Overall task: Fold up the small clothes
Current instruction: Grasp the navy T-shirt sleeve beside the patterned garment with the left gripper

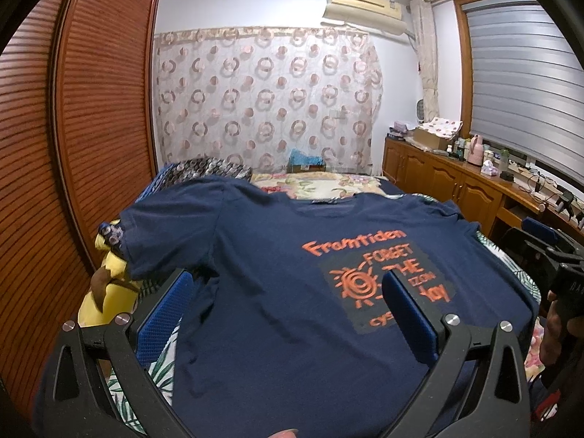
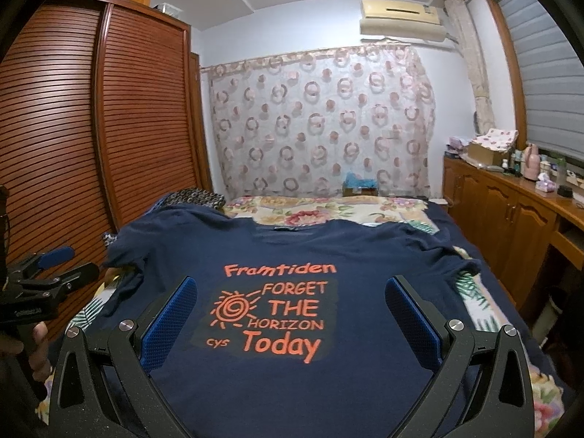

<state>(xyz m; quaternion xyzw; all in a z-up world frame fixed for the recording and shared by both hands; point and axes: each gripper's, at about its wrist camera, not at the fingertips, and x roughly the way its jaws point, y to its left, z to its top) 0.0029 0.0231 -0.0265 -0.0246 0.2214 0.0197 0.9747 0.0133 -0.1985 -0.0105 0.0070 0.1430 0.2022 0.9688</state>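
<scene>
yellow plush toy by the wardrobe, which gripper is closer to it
Left. The left gripper hovers over the navy t-shirt on the side where the yellow plush toy lies; the right gripper hovers over the print, farther away.

- One navy T-shirt [image 2: 292, 383] is lying spread on one bed [image 2: 321, 208].
- Two grippers, left gripper [image 1: 288, 303] and right gripper [image 2: 292, 310], are showing, jaws spread.
- One air conditioner [image 2: 401, 18] is hanging upper right.
- One patterned curtain [image 2: 321, 120] is hanging behind.
</scene>
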